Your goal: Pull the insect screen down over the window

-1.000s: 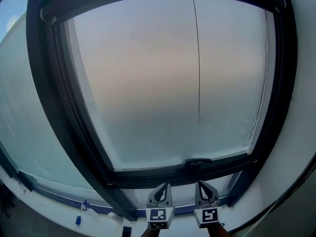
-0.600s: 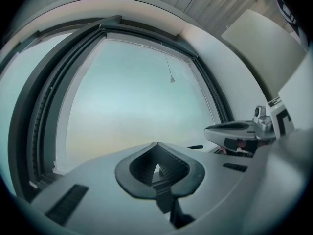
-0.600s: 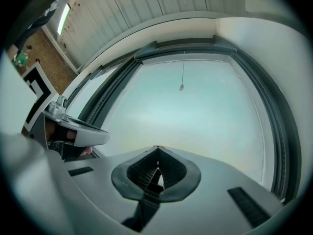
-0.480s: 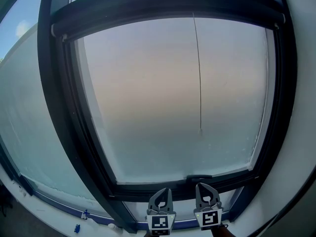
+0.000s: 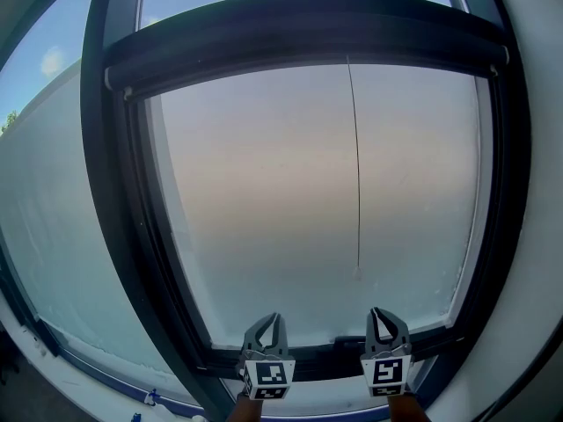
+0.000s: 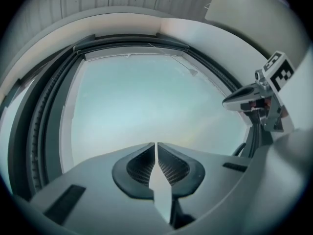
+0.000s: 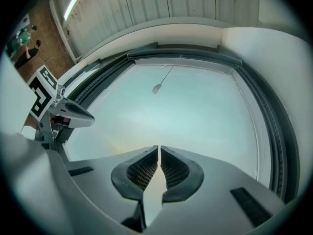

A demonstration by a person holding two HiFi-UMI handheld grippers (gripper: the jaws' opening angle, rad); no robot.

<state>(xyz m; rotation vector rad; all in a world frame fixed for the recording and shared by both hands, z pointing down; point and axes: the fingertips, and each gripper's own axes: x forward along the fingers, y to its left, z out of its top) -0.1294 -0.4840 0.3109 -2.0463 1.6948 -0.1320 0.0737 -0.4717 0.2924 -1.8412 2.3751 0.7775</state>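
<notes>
The window has a dark frame (image 5: 119, 236) and a frosted pane (image 5: 281, 200). Across its top runs the rolled-up screen's dark housing (image 5: 308, 38). A thin pull cord (image 5: 355, 165) hangs from it and ends in a small knob (image 5: 358, 273), which also shows in the right gripper view (image 7: 156, 88). My left gripper (image 5: 266, 325) and right gripper (image 5: 387, 317) are raised side by side at the pane's bottom edge, below the knob. Both are shut with nothing between the fingers (image 6: 156, 146) (image 7: 159, 148). Neither touches the cord.
A dark window handle (image 5: 350, 339) lies on the lower frame between the grippers. A white wall (image 5: 537, 236) borders the window on the right, and a second pane (image 5: 53, 236) lies to the left. Small blue items (image 5: 151, 398) sit on the sill at the lower left.
The view has tilted upward, so the screen housing and the cord's knob sit lower in the picture. Both grippers have moved apart and slightly up, and stay shut.
</notes>
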